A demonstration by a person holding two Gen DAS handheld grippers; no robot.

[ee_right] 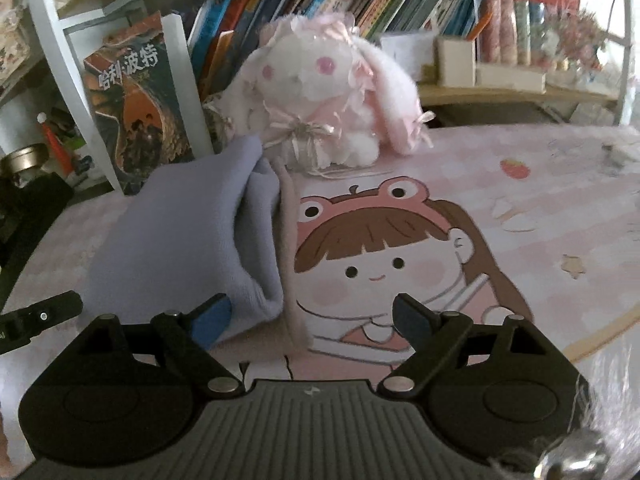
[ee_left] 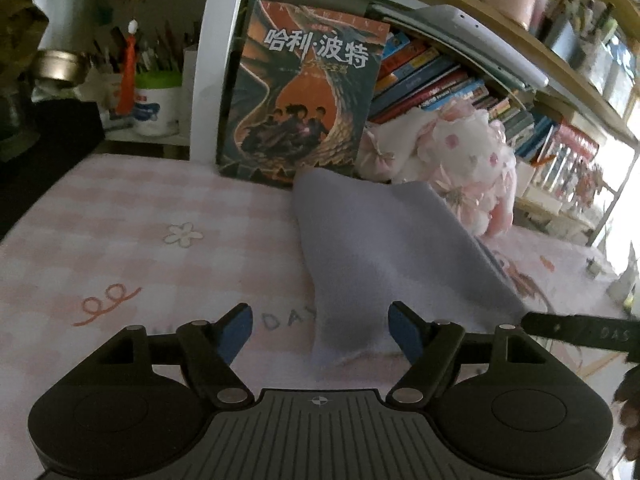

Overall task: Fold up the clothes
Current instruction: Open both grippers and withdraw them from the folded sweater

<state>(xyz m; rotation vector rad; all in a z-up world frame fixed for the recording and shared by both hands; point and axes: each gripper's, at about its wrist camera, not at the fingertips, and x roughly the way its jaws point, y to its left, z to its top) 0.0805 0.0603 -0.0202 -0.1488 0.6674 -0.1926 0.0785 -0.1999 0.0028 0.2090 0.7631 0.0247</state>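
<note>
A lavender-grey cloth (ee_left: 384,248) lies folded on the pink checked table cover (ee_left: 120,248), its near corner between the fingers of my left gripper (ee_left: 326,330). That gripper is open, and its blue pads do not touch the fabric. In the right wrist view the same cloth (ee_right: 180,236) shows as a doubled fold with a pinkish edge along its right side. My right gripper (ee_right: 310,322) is open too, with its left pad beside the cloth's near corner and nothing pinched. A black finger of the other gripper (ee_right: 40,316) pokes in at the left.
A white and pink plush rabbit (ee_right: 328,92) sits just behind the cloth. Beside it a large book (ee_left: 304,96) leans against a white shelf post (ee_left: 216,60). Rows of books fill the shelves behind. A cartoon girl print (ee_right: 384,256) covers the table to the right.
</note>
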